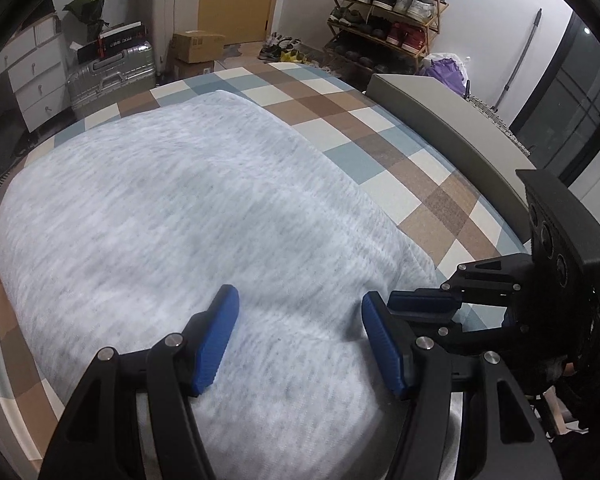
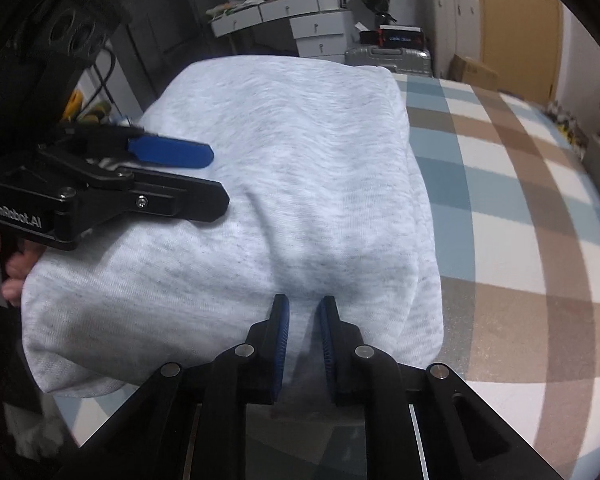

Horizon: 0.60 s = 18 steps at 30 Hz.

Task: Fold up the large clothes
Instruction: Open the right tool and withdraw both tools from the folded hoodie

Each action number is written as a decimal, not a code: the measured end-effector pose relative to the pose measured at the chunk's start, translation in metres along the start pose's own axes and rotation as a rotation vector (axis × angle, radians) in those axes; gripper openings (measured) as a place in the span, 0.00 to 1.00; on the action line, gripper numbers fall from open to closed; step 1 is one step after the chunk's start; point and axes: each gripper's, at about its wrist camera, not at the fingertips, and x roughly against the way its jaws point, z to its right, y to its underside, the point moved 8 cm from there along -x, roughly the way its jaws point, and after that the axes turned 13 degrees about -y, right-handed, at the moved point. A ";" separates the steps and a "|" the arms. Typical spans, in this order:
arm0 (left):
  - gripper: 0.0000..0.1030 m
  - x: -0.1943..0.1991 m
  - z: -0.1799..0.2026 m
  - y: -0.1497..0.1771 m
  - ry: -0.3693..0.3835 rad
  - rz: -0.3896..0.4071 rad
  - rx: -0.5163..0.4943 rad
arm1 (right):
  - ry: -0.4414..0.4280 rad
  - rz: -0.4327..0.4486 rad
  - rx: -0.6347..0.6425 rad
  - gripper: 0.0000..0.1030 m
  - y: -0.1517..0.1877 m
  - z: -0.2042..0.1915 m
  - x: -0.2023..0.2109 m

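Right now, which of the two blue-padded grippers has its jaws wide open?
The left gripper: its blue pads are spread wide over the heathered light-grey garment. The right gripper has only a narrow gap at the garment's near edge.

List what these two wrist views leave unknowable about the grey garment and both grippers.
- Grey garment: its type and fold layers; both views show only its top surface.
- Garment's near edge: hidden by the left gripper in the left wrist view.
- Right gripper: fingers close together with cloth between, but whether they clamp it is unclear.
- Garment's left edge: hidden behind the left gripper in the right wrist view.
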 end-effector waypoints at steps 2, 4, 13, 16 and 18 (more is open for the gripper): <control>0.56 0.005 0.000 -0.003 0.007 -0.013 -0.014 | -0.024 0.031 -0.024 0.14 0.003 0.001 0.004; 0.56 0.012 0.000 -0.010 -0.016 -0.063 -0.043 | -0.032 0.054 -0.045 0.14 0.004 0.000 0.008; 0.56 -0.025 -0.032 -0.037 -0.187 -0.208 -0.117 | -0.159 0.208 -0.207 0.20 0.008 0.003 0.071; 0.56 -0.036 -0.033 -0.037 -0.160 -0.205 -0.100 | -0.174 0.274 -0.143 0.29 0.000 -0.011 0.098; 0.56 -0.040 -0.033 -0.038 -0.158 -0.213 -0.097 | -0.206 0.307 -0.108 0.46 -0.008 -0.026 0.109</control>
